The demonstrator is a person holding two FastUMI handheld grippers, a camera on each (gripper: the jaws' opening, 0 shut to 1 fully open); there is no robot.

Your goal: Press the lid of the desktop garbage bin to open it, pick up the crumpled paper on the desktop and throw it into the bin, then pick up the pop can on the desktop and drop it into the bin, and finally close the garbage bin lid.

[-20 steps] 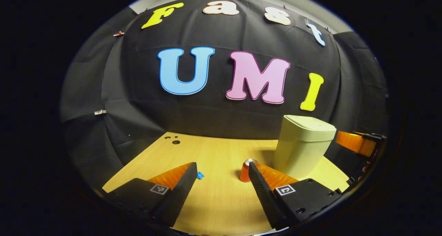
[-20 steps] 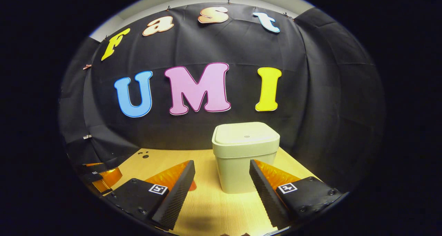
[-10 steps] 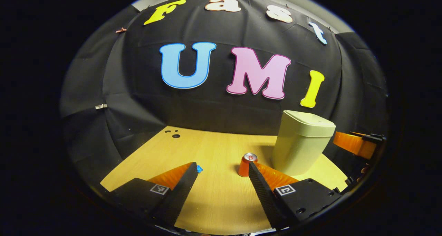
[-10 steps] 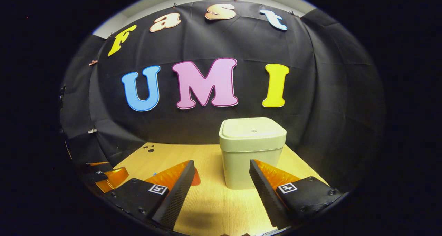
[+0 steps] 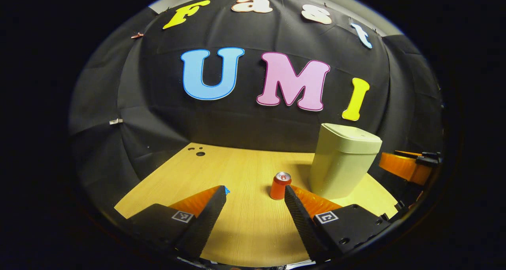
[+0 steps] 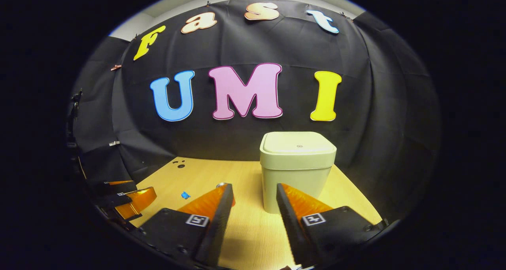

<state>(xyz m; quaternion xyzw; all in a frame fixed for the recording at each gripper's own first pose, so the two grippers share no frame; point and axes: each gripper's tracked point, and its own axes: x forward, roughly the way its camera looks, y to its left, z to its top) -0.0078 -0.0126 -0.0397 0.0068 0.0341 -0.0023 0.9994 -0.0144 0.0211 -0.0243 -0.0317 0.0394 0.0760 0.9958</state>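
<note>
A pale green bin [image 5: 344,159] stands on the wooden table [image 5: 237,163] at the right, its lid [image 6: 298,146] shut. Just left of it stands an orange pop can [image 5: 280,185], upright. A small blue crumpled paper [image 6: 185,195] lies further left on the table. My left gripper [image 5: 254,189] is open above the table's near side, with the can just beyond its right finger. My right gripper [image 6: 254,187] is open with a narrower gap, in front of the bin [image 6: 296,163] and below lid height. Its left finger hides most of the can [image 6: 222,184].
The other gripper [image 5: 407,167] shows to the right of the bin, and the left one [image 6: 126,199] shows at the table's left edge. Small dark holes [image 5: 197,153] mark the table's far left corner. Black cloth walls close in behind and beside the table.
My right gripper's fingers have drawn closer together, and its view has swung left so the bin sits further right. The left gripper has tilted a little, bringing the whole can into sight.
</note>
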